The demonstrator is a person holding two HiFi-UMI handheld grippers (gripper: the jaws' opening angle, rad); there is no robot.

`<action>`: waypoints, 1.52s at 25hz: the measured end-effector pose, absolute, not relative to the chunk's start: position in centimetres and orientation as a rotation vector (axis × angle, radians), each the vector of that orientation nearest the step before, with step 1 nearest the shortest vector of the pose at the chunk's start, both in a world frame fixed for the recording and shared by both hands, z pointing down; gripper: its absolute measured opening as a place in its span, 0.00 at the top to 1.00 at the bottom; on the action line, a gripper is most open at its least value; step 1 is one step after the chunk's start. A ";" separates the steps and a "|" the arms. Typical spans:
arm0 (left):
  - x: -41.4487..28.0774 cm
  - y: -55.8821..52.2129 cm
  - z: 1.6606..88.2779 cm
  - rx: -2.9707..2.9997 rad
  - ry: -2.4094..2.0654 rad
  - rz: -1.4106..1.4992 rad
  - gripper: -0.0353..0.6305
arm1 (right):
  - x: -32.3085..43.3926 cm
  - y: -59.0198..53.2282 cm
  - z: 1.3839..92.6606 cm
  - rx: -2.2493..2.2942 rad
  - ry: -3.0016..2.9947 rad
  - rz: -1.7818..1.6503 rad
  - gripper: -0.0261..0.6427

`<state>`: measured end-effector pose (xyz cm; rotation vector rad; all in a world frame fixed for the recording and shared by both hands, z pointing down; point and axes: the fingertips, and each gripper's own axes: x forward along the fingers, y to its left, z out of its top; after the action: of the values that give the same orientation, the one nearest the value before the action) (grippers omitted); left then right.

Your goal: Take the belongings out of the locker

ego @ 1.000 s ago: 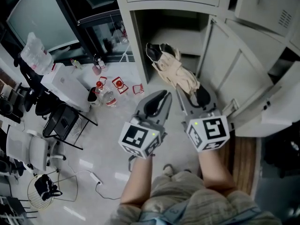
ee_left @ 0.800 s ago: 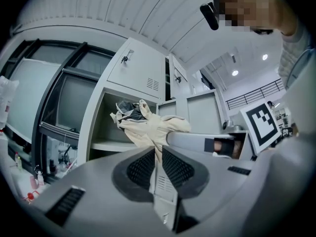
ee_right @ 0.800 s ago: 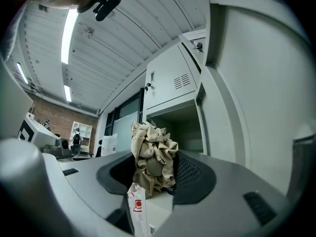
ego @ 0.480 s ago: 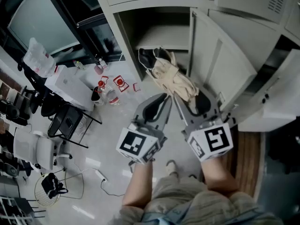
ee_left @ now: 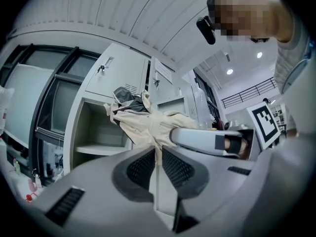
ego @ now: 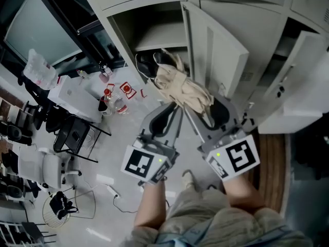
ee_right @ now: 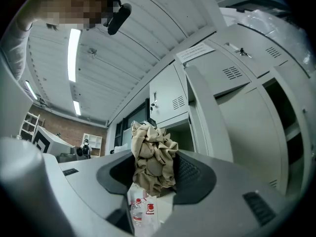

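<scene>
Nearest, the left gripper (ee_left: pixel 157 151) has its jaws almost together, pinching a thin fold of the beige cloth bundle (ego: pixel 181 86). The right gripper (ee_right: pixel 154 158), just beside it, clamps a thick wad of the same cloth. The bundle hangs just outside the open locker (ego: pixel 159 36) (dark end nearest the opening), so removal looks almost done. Farther in, the shelf appears bare, though its deeper corners are hidden.

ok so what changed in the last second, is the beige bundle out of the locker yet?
The left tongs and right tongs drew back from the locker together, bringing the beige cloth bundle with them. It now looks further out of the opening. Nothing was taken hold of or let go. Both tongs stay shut on the cloth, and the door is still open.
</scene>
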<state>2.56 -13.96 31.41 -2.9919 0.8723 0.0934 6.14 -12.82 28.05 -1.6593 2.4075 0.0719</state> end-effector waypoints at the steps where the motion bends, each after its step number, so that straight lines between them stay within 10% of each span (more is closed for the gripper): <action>1: 2.7 -13.5 31.4 -2.990 0.867 0.093 0.91 | 6.3 -12.3 28.0 -1.652 2.413 0.072 0.65; 38: 16.0 2.1 34.5 -3.079 0.481 0.097 0.91 | 22.4 4.5 33.3 -1.914 2.270 0.144 0.65</action>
<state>16.00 2.11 34.47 -3.0787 0.4811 0.0966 22.43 4.48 33.32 -1.9143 2.2702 0.1441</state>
